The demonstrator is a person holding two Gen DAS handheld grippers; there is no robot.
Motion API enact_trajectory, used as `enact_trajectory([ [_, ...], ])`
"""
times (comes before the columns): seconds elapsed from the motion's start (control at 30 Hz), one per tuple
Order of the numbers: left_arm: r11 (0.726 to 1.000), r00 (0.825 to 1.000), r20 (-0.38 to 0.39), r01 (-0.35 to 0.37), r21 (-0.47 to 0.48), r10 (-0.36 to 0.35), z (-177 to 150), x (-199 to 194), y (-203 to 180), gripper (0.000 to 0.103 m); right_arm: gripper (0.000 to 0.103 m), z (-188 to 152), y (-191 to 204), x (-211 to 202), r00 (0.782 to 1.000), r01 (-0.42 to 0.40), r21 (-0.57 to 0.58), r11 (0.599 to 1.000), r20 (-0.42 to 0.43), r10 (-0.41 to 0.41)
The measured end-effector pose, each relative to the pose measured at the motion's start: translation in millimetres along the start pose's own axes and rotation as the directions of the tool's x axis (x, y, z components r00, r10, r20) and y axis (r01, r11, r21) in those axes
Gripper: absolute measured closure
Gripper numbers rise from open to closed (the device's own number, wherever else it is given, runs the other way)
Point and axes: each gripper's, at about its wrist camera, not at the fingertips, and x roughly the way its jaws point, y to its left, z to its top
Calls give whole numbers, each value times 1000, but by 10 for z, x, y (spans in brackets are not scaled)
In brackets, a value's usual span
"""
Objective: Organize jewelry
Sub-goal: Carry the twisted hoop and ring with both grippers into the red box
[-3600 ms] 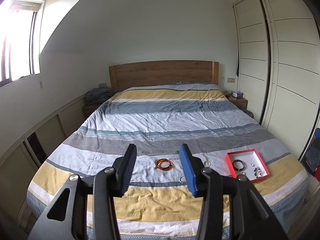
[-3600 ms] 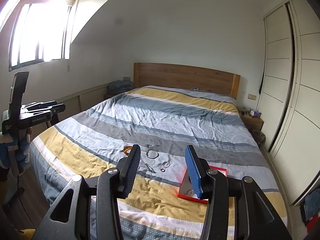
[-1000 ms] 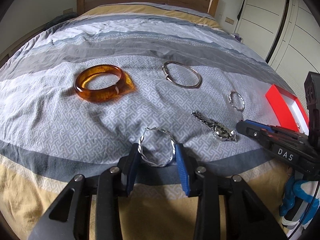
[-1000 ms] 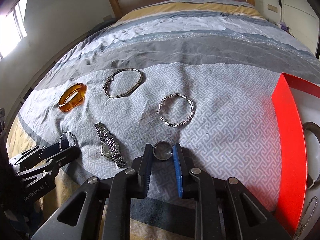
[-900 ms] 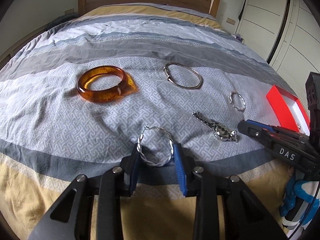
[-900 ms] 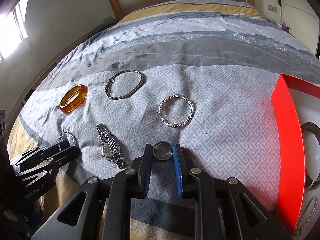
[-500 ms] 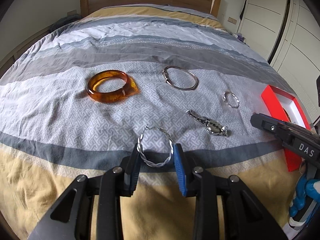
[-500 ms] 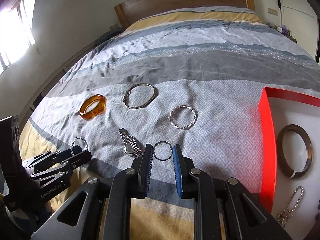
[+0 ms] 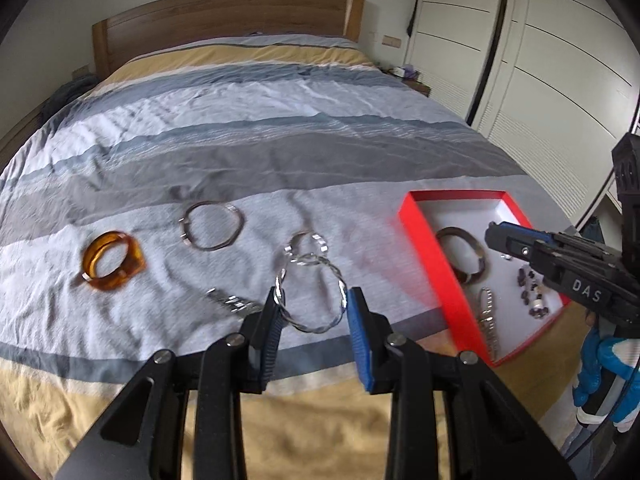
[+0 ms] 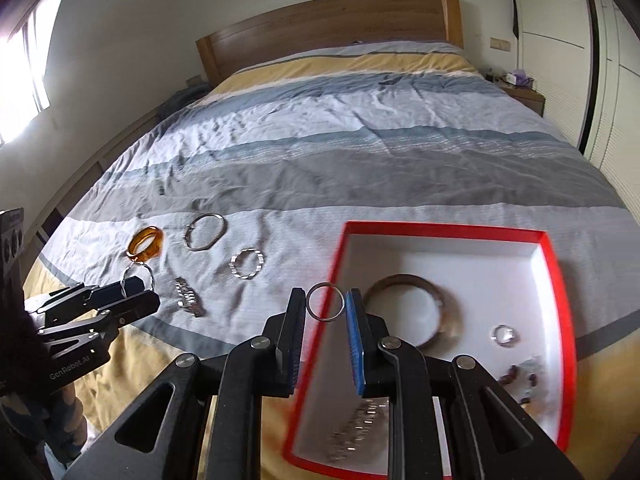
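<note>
- Left gripper [image 9: 314,306]: black tongs with blue pads clamped on a twisted silver hoop bangle [image 9: 311,294], held clear above the striped bedspread [image 9: 280,152].
- Right gripper [image 10: 325,308]: tongs clamped on a small plain silver ring [image 10: 325,301], held over the near left rim of the red-edged, white-lined tray [image 10: 556,280].
- Tray contents: a dark round bangle [image 10: 416,312], a small ring, a chain and dark beads.
- On the bedspread, left of the tray: an amber translucent bangle [image 9: 112,266], a thin silver bangle [image 9: 212,231], a twisted silver bracelet [image 10: 248,264] and a metal-link watch [image 10: 188,296].
</note>
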Motion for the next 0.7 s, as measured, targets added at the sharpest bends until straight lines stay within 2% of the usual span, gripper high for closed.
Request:
enact_trajectory([
  [0.2, 990, 994, -10, 108, 94, -107, 316, 309, -760, 73, 82, 43, -680, 48, 996, 83, 24, 996, -36, -82],
  [0.33, 982, 991, -47, 131, 136, -125, 436, 639, -1123, 73, 82, 77, -982, 185, 993, 103, 30, 994, -63, -101],
  [0.5, 975, 987, -113, 137, 177, -118, 401, 1009, -1396, 73, 82, 69, -1197, 400, 989, 106, 29, 994, -102, -103],
  [0.7, 969, 976, -175, 159, 188, -126, 307, 1272, -1477, 73, 82, 27, -1248, 608, 985, 89, 2, 996, -147, -88],
])
